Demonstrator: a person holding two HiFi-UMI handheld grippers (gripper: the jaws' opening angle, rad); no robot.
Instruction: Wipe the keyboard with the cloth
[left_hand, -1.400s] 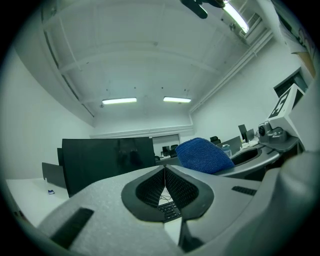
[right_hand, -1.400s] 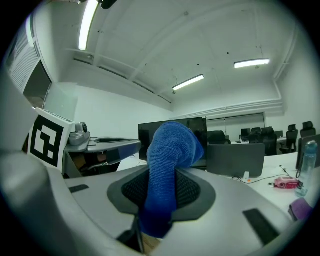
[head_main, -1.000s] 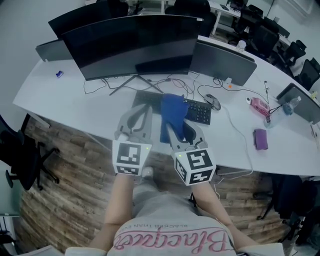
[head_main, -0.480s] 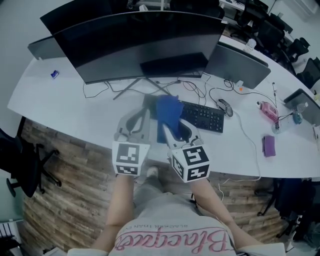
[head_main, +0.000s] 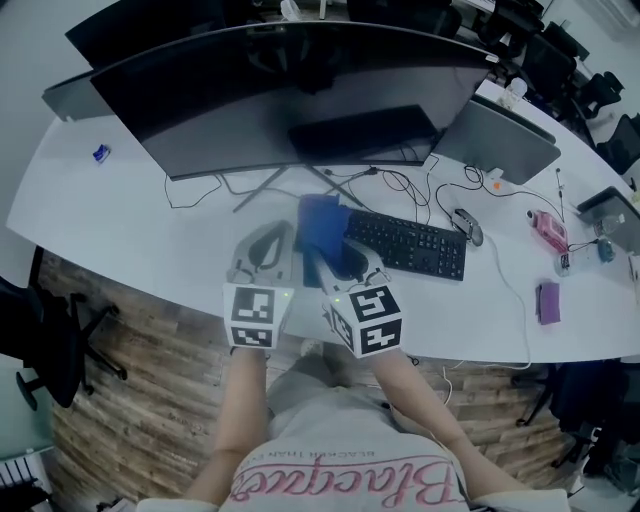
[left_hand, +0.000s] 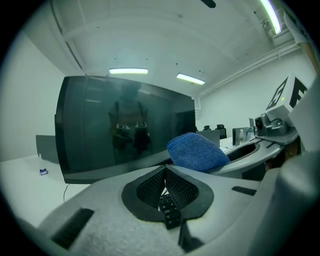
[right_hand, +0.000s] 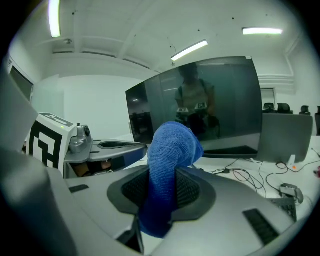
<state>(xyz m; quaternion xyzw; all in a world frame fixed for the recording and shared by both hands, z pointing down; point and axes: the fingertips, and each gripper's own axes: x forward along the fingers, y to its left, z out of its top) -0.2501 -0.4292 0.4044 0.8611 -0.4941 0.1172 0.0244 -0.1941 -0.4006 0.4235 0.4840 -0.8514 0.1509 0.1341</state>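
A black keyboard (head_main: 410, 243) lies on the white desk (head_main: 150, 225) in front of a wide curved monitor (head_main: 290, 95). My right gripper (head_main: 333, 248) is shut on a blue cloth (head_main: 322, 225), which hangs over the keyboard's left end and hides it. In the right gripper view the cloth (right_hand: 170, 150) bulges up out of the right gripper (right_hand: 161, 192). My left gripper (head_main: 274, 230) hovers just left of the cloth, shut, with nothing held. In the left gripper view the left gripper (left_hand: 165, 172) shows a few keyboard keys (left_hand: 169, 209) below its pads, with the cloth (left_hand: 196, 151) to the right.
A mouse (head_main: 467, 225) and loose cables (head_main: 400, 185) lie behind the keyboard. A second screen (head_main: 505, 135) stands at the right. Farther right are a pink object (head_main: 548, 226) and a purple one (head_main: 547, 301). The desk's front edge runs just under my grippers.
Both grippers and the cloth now sit nearer the keyboard's left end; more of the keyboard shows to the right of the cloth. Both stay shut.
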